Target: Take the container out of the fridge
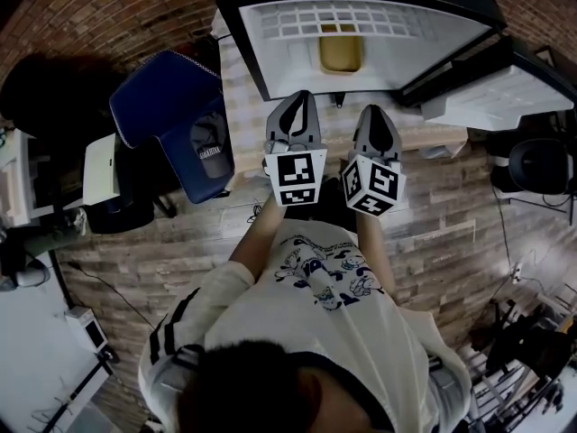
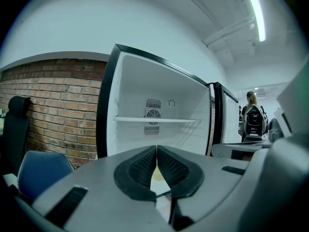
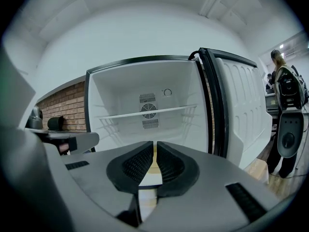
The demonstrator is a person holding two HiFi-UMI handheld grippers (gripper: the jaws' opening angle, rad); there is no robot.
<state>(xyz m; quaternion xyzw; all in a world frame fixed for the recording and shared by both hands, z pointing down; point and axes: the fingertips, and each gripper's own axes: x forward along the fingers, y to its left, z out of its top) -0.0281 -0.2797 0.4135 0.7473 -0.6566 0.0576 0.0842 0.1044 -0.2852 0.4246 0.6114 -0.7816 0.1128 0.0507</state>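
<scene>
Both grippers are out in front of the small black fridge with the white inside (image 1: pixel 288 57), door swung open at its right edge. The left gripper (image 1: pixel 295 99) is closed all the way with the pads touching and nothing between them. Same deal with the right gripper (image 1: pixel 374 111): jaws pressed together, empty. The yellowish plastic container (image 1: pixel 341 52) sits inside the fridge, about mid-width, lower than the white shelf (image 2: pixel 157 120), well apart from both grippers.
</scene>
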